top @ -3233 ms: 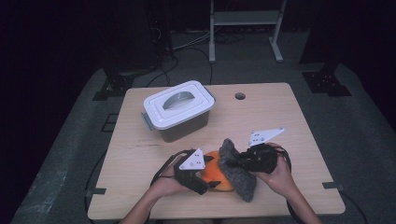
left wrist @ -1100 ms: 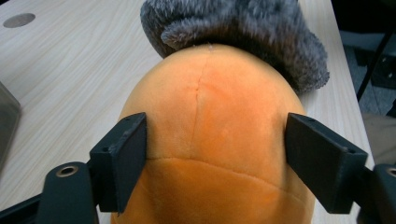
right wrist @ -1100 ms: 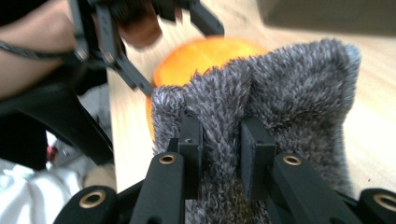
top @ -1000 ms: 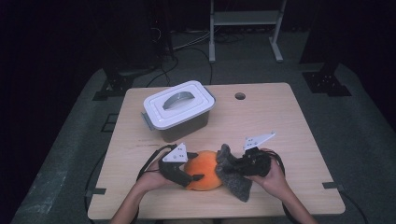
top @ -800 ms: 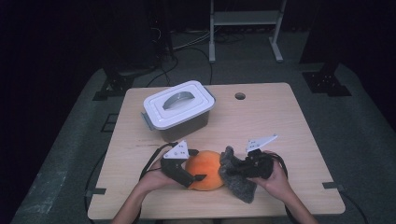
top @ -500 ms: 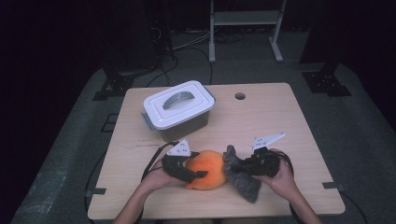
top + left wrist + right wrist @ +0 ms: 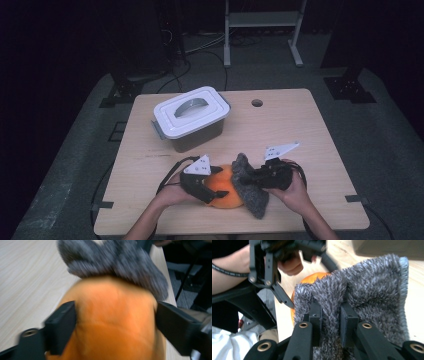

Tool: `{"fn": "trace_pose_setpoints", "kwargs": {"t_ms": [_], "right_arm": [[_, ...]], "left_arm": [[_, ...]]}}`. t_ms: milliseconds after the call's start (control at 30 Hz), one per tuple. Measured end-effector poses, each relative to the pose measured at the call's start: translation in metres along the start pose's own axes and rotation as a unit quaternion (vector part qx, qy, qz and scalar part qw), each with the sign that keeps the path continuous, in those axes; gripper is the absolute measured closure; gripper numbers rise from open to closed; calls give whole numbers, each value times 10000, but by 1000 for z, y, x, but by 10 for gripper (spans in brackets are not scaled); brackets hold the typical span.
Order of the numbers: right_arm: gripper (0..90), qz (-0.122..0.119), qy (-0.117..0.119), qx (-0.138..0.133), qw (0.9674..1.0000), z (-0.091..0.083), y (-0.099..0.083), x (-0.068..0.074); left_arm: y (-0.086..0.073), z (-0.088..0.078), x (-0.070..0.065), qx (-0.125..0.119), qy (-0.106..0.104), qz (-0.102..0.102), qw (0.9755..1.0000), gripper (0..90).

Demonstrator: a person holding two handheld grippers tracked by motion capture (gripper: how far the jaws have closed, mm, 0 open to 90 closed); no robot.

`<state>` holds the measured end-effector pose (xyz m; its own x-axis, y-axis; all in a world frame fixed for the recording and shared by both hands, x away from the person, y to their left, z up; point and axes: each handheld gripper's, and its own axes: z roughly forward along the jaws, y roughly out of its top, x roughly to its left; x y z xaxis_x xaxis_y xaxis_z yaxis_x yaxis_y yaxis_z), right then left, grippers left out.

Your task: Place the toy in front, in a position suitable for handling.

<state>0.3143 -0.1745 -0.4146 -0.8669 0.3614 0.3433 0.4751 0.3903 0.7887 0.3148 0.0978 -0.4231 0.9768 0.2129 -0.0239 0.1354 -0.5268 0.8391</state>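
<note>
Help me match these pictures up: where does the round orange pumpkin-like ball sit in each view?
High view: round orange ball at the near table edge, between both grippers.
Left gripper view: the ball sits centre, between the black jaws.
Right gripper view: a sliver above the cloth's left edge.
Shared landmark: fuzzy grey cloth, touching the ball.

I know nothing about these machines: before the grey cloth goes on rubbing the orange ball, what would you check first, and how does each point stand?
1. Right tool clamps the grey cloth: ok, a fold sits pinched between its pads.
2. Left tool steadies the orange ball: cannot tell; its jaws have just been opening, the ball between them.
3. Cloth touches the ball: ok, seen in the high view.
4. Ball rests on the table: ok.
5. White-lidded box stands apart from the work: ok.
</note>
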Motion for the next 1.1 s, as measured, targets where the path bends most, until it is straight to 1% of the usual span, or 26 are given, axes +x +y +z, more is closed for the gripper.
{"fn": "trace_pose_setpoints", "kwargs": {"t_ms": [33, 67, 100, 133, 167, 200, 267, 367, 467, 533, 633, 667, 733, 800, 867, 933, 1000, 1067, 1100], "right_arm": [[742, -68, 22, 62, 10000, 2, 0, 3], [742, -85, 50, 83, 9999, 4, 0, 4], [743, -119, 72, 108, 9998, 5, 0, 6], [743, -140, 33, 139, 9998, 5, 0, 7], [743, -146, 12, 140, 9998, 4, 0, 6], [743, -124, 11, 137, 9998, 2, 0, 4], [744, -82, 26, 162, 9998, 0, -3, 0], [745, 82, 78, 205, 9997, -3, -10, -8], [744, 209, 55, 277, 9994, -6, -15, -15], [742, 333, 68, 384, 9987, -6, -19, -21], [743, 452, 50, 453, 9979, -5, -22, -26], [743, 433, 46, 441, 9981, -5, -21, -26], [743, 321, 7, 348, 9989, -7, -16, -20], [743, 250, 28, 277, 9993, -6, -13, -15], [743, 267, 48, 337, 9991, -4, -14, -15], [742, 364, 115, 411, 9984, -1, -17, -20], [742, 400, 57, 513, 9979, -2, -19, -23], [742, 429, -78, 639, 9970, -3, -21, -24], [742, 417, -109, 619, 9972, -5, -20, -24]], "left_arm": [[1, 0, 0, -4, 38, -42, 10000, 118], [3, 2, 0, 64, 65, -46, 9999, 106], [2, 3, -1, 130, 124, 42, 9998, 116], [1, 4, -2, 124, 183, 100, 9997, 154], [0, 4, -2, 138, 198, 135, 9996, 218], [-1, 4, -2, 112, 220, 117, 9996, 269], [-2, 2, 0, 133, 187, 49, 9997, 291], [-6, -1, 2, 137, 114, 62, 9998, 293], [-10, -5, 4, 164, 59, 75, 9998, 293], [-14, -9, 6, 177, 32, 32, 9998, 291], [-17, -14, 7, 228, 15, 3, 9997, 291], [-18, -15, 8, 246, -2, 16, 9997, 291], [-21, -16, 9, 238, -21, 6, 9997, 290], [-23, -18, 10, 246, -45, -2, 9997, 289], [-24, -19, 11, 226, -72, -15, 9997, 287], [-24, -19, 11, 232, -72, 2, 9997, 285], [-24, -19, 11, 213, -61, -11, 9998, 280], [-24, -19, 11, 190, -50, -33, 9998, 277], [-24, -19, 11, 195, -35, -29, 9998, 278]]}}
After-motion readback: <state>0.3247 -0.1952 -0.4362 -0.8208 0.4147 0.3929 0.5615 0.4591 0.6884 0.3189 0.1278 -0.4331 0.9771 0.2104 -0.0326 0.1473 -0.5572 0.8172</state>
